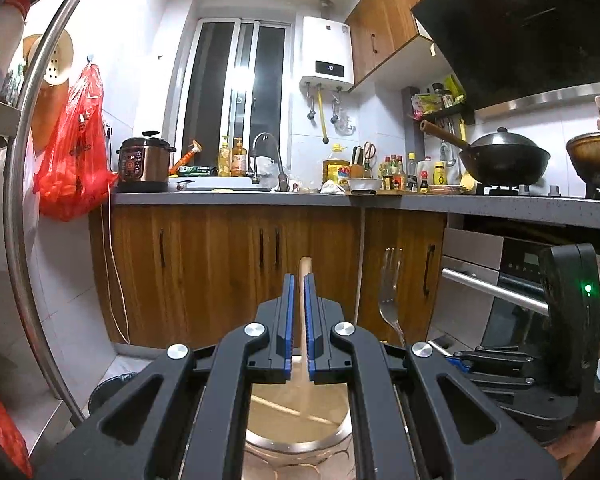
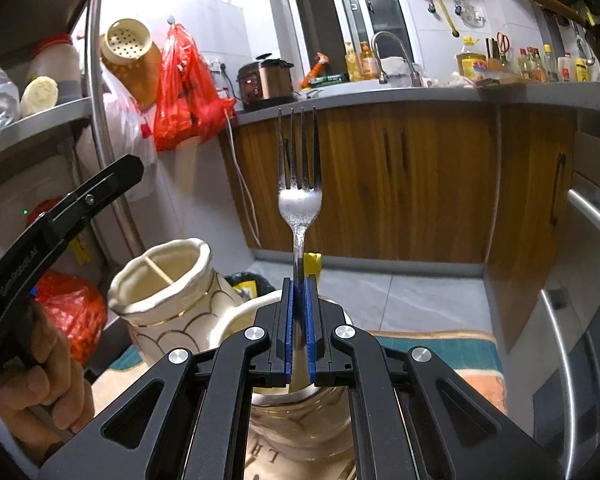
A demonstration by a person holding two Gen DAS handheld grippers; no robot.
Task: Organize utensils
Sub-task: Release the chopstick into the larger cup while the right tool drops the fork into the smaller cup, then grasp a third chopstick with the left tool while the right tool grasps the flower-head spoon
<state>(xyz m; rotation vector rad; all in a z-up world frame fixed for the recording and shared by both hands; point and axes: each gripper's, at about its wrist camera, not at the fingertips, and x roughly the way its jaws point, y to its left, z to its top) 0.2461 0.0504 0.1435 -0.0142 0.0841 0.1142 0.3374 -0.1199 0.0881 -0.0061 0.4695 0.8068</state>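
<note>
My left gripper is shut on a pale wooden stick, likely a chopstick, held upright over a cream ceramic holder below the jaws. My right gripper is shut on the handle of a steel fork, tines up, over the mouth of a second cream holder. The fork also shows in the left wrist view, with the right gripper's body beside it. A cream vase-shaped holder with gold scallops stands to the left in the right wrist view, a stick inside it.
Wooden kitchen cabinets and a grey counter lie ahead. A steel oven is at the right. A metal shelf rack and red bags are at the left. A patterned cloth covers the surface under the holders.
</note>
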